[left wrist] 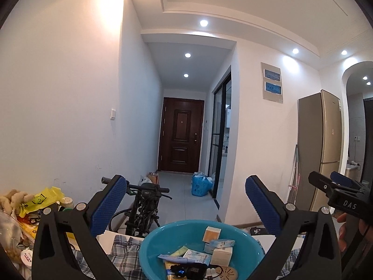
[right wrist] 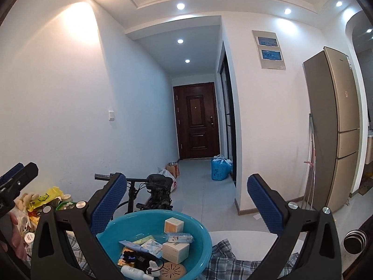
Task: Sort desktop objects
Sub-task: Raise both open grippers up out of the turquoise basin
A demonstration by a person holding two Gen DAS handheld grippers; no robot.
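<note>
A turquoise plastic basin point(left wrist: 158, 240) point(right wrist: 200, 233) sits on a plaid cloth point(left wrist: 123, 249) point(right wrist: 223, 252) and holds several small items: white and orange boxes point(left wrist: 211, 233) point(right wrist: 173, 225), tubes, sachets, a white bottle point(right wrist: 132, 271). My left gripper point(left wrist: 184, 200) is open and empty, raised above and behind the basin; it also shows at the left edge of the right wrist view point(right wrist: 16, 177). My right gripper point(right wrist: 186, 198) is open and empty, raised above the basin; it also shows in the left wrist view point(left wrist: 335, 184).
A pile of clutter with a yellow bag point(left wrist: 42, 200) point(right wrist: 46, 198) and a plush toy lies at the left. A bicycle point(left wrist: 142, 207) point(right wrist: 153, 193) stands beyond the table. A steel cup point(right wrist: 354, 241) is at the right. A fridge point(right wrist: 335, 128) stands at the far right.
</note>
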